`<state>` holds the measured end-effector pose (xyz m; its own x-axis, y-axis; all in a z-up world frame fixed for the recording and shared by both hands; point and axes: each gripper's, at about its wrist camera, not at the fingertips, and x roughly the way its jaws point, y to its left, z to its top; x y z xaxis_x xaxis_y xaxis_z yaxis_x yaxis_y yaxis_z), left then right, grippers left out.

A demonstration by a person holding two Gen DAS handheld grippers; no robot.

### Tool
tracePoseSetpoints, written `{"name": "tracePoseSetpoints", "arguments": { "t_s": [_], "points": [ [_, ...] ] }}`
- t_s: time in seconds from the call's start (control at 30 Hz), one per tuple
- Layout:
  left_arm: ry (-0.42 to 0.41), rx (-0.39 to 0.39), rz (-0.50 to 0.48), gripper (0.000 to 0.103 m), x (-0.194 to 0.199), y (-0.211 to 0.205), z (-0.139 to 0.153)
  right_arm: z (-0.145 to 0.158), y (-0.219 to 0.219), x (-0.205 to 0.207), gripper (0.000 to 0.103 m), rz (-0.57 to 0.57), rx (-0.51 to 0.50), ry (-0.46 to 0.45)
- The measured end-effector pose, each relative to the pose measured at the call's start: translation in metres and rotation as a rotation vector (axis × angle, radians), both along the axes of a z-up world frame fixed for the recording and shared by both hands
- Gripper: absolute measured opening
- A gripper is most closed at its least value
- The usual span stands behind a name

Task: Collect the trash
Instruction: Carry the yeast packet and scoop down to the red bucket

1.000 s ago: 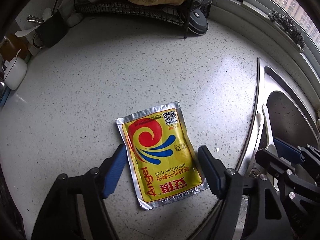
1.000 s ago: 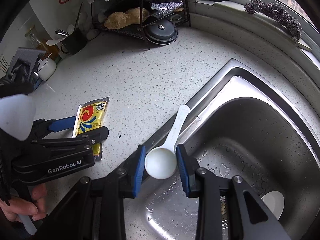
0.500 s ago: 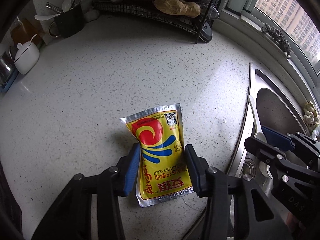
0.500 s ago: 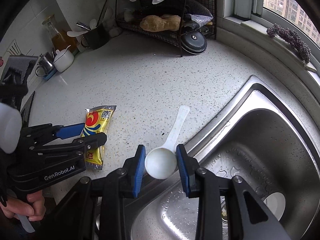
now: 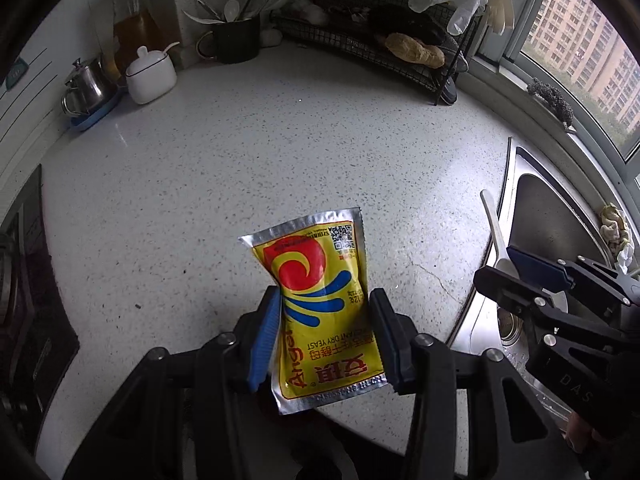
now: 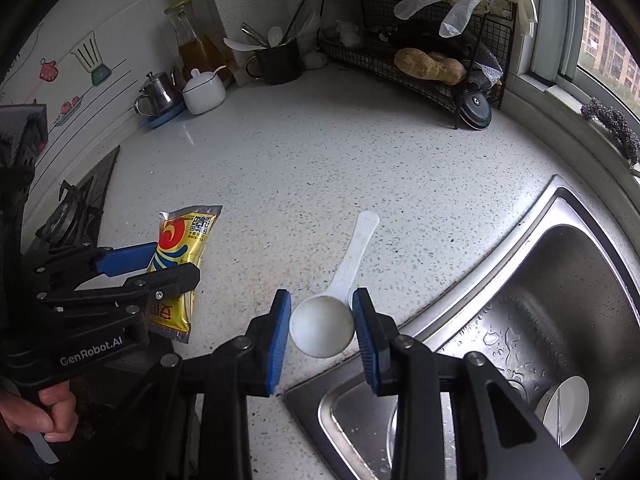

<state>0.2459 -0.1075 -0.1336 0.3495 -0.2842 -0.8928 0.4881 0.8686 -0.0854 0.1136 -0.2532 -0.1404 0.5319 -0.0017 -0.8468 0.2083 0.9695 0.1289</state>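
The left claw (image 5: 324, 336) is closed on a yellow yeast packet (image 5: 320, 300), its blue pads pinching the packet's two long sides so the foil buckles; the packet hangs clear above the speckled bench (image 5: 280, 152), out over the bench's near edge. The right claw (image 6: 322, 328) is clamped on the round bowl of a white plastic scoop (image 6: 324, 330), with the handle pointing away over the bench, near the corner of the steel sink (image 6: 560, 280) at the bench's right side.
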Motion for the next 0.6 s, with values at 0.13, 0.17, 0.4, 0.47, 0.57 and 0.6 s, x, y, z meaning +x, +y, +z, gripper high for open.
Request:
{"name": "tracePoseSetpoints", "arguments": {
  "t_s": [0.13, 0.17, 0.4, 0.47, 0.57, 0.6],
  "points": [
    [-0.023, -0.002, 0.008, 0.043, -0.026, 0.035, 0.009, 0.001, 0.03, -0.011, 0.03, 0.012, -0.004, -0.014],
    [-0.027, -0.005, 0.011, 0.043, -0.033, 0.043, 0.01, 0.001, 0.039, -0.015, 0.03, 0.017, -0.004, -0.015],
    [-0.032, -0.006, 0.022, 0.043, -0.084, 0.105, 0.012, -0.006, 0.094, -0.042, 0.03, 0.053, -0.008, -0.016],
    [-0.026, -0.004, 0.022, 0.043, -0.098, 0.118, 0.009, -0.009, 0.109, -0.051, 0.03, 0.06, -0.004, -0.016],
    [-0.014, -0.003, 0.031, 0.043, -0.116, 0.138, 0.002, -0.017, 0.129, -0.063, 0.03, 0.07, 0.013, 0.001],
    [-0.009, -0.003, 0.036, 0.043, -0.122, 0.145, -0.001, -0.02, 0.135, -0.067, 0.03, 0.074, 0.015, 0.008]
  ]
}}
